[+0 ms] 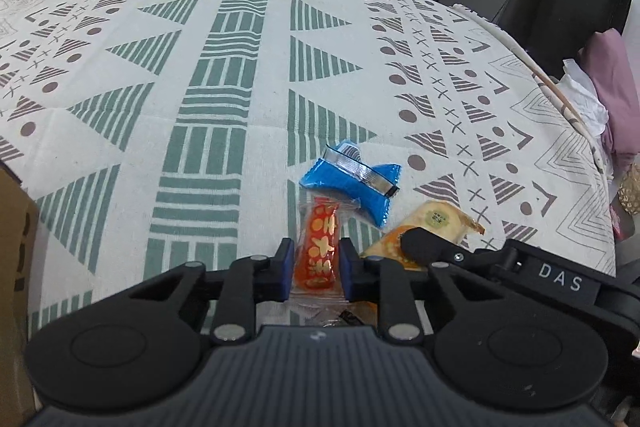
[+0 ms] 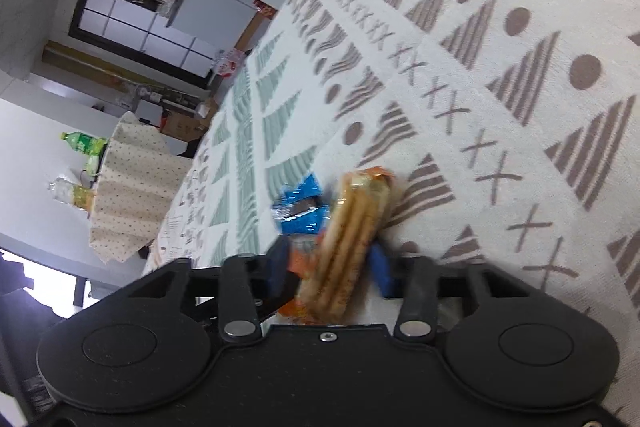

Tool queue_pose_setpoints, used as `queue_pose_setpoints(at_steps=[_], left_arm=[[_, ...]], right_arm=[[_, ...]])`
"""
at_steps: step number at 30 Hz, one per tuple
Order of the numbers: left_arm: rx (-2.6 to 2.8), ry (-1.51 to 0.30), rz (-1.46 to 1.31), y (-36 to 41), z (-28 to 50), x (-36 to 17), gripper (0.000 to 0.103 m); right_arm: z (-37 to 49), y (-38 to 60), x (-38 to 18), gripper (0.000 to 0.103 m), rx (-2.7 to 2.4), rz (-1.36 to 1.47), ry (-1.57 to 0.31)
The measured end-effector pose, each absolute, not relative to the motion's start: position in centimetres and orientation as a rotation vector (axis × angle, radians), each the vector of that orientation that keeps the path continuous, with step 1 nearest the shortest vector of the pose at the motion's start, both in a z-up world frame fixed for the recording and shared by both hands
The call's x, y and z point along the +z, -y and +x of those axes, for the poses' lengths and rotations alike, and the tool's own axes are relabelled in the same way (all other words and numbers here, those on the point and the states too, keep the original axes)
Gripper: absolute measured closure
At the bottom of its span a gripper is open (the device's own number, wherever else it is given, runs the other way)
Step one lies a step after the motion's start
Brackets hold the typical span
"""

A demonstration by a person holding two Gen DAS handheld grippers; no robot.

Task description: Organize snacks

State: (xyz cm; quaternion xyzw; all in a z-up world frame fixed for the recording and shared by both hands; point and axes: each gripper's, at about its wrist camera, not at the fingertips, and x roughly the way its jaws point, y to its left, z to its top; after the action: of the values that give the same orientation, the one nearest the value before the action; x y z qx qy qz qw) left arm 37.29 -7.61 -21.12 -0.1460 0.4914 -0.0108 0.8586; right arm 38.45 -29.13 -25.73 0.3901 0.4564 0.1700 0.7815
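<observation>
The left gripper [image 1: 316,269] was held low over the cloth [image 1: 224,75], pointing forward and roughly level, its blue pads [image 1: 285,269] set on either side of the red snack [image 1: 320,253]. The pads stood close to the wrapper's edges, but whether they pressed it or merely flanked it could not be told. The red snack lay lengthwise between the fingers on the cloth, its far end touching the blue packet [image 1: 352,183], which lay just beyond with a shiny silver band across it. To the right of the red snack lay the cracker pack [image 1: 434,221], and the black tip of the right gripper [image 1: 424,247] reached in over its near end. In the right wrist view the right gripper [image 2: 332,267] was rolled sharply onto its side, so the cloth [image 2: 500,87] rose like a wall on the right and the room showed tilted on the left. Its jaws were closed on the cracker pack [image 2: 352,239], which sat edge-on between the blue pads [image 2: 380,271], with the stacked crackers visible through the wrapper. The blue packet [image 2: 302,209] lay just left of the pack, beside it on the cloth. The view was blurred around the snacks.
</observation>
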Motion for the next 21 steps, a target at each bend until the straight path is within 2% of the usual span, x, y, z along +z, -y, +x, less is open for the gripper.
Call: queue_pose_setpoints(at_steps=[8, 21], left_arm=[[0.006, -1.008, -0.340, 7.0, 34.8, -19.1, 0.084], [0.034, -0.908, -0.411, 5.5, 29.2, -12.7, 0.084]], right_arm=[[36.2, 30.5, -24.4, 0.077, 0.348, 0.861, -0.956], [32.6, 29.8, -18.3, 0.077, 0.406, 0.778, -0.876]])
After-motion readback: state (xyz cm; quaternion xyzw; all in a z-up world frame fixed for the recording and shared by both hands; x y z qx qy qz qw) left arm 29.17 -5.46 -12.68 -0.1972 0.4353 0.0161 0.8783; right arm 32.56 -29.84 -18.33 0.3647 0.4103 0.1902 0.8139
